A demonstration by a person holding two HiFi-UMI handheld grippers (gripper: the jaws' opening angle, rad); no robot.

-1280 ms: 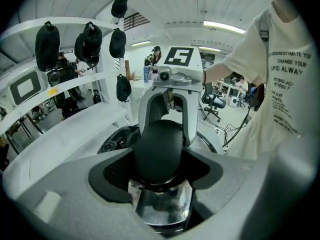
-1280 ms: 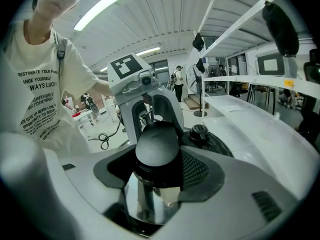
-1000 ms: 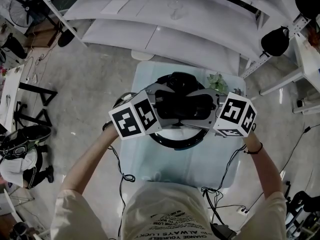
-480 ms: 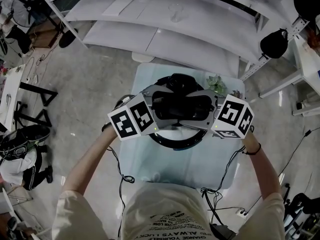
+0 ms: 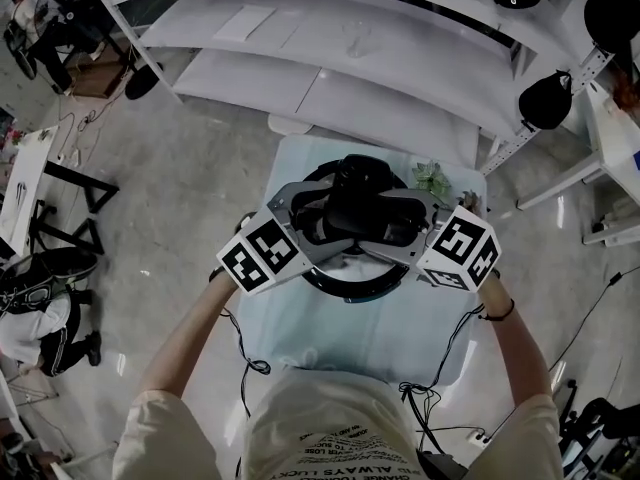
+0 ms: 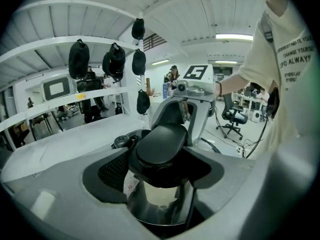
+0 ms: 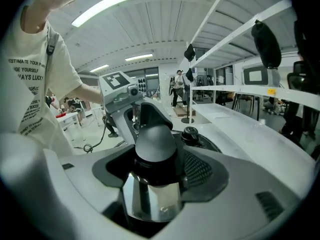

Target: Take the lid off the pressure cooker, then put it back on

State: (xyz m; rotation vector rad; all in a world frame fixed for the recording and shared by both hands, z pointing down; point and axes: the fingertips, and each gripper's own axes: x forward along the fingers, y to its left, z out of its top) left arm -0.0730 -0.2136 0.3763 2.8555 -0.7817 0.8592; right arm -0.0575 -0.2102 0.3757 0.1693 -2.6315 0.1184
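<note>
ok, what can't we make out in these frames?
- Left gripper view: shadow hides whether the left gripper presses the left handle.
- Right gripper view: the right gripper has just been opening, right handle between its jaws; contact lost in shadow.
- Head view: both cover the pressure cooker top; locked or loose unclear.
- Head view, plant: too small to identify.

Both arms out front: left forearm (image 5: 185,333) and right forearm (image 5: 515,343) angle in toward the cooker (image 5: 350,288). One gripper sits at each side of it, tips tilted down and facing each other. Left gripper (image 6: 165,184): jaws apart round the cooker's left handle (image 6: 161,146), far pad close to it, gap on the person's side. Right gripper (image 7: 150,184): jaws have just been opening, right handle (image 7: 155,141) between them, same one-sided gap.
</note>
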